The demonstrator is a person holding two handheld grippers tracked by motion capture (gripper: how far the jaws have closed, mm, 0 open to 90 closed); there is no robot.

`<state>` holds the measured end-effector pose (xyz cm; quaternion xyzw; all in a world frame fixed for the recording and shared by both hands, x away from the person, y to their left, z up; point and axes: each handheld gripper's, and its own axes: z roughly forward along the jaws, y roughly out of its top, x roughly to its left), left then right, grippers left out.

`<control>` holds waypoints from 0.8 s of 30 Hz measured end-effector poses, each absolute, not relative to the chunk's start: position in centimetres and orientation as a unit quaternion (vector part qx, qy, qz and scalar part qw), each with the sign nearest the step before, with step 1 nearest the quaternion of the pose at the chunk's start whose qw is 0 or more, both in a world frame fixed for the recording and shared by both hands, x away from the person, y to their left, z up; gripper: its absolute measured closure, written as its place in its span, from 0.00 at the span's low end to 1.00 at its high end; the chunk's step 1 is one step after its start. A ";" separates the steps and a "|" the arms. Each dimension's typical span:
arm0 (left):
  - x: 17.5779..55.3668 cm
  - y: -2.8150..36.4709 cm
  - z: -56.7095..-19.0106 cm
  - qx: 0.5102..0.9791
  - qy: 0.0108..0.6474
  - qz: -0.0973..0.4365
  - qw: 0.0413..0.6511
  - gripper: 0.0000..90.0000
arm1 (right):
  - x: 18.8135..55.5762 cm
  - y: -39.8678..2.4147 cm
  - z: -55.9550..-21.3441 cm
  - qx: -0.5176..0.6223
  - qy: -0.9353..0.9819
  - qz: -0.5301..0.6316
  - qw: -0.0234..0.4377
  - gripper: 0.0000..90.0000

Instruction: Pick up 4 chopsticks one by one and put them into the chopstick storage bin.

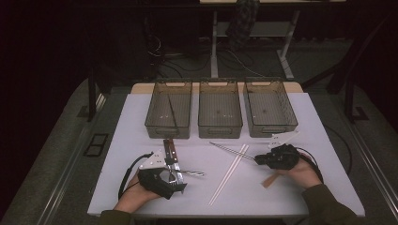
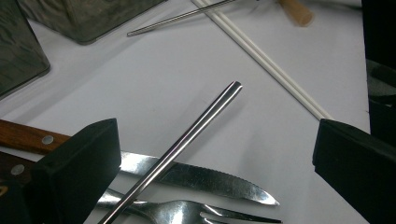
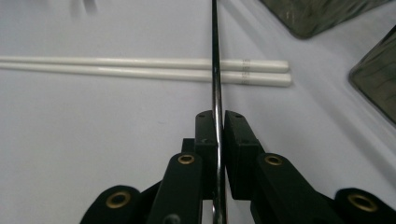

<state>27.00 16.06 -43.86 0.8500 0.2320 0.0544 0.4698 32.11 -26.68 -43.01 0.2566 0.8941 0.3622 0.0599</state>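
Jaws of my right gripper (image 3: 216,122) pinch a metal chopstick (image 3: 215,56) pointing toward twelve o'clock across the white chopsticks (image 3: 140,68); my left gripper (image 2: 215,154) is spread over another metal chopstick (image 2: 187,140).

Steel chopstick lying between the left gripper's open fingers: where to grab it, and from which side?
Grip the round, shiny steel chopstick on its free upper stretch, short of the tip. Its lower part crosses the serrated wood-handled knife and the steel fork. Come straight down with the left gripper, its fingers across the thin shaft.
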 end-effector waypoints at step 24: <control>27.0 16.0 -43.9 0.849 0.232 0.052 0.472 0.00 | 31.7 -27.8 -40.7 0.257 0.862 0.434 0.051 0.94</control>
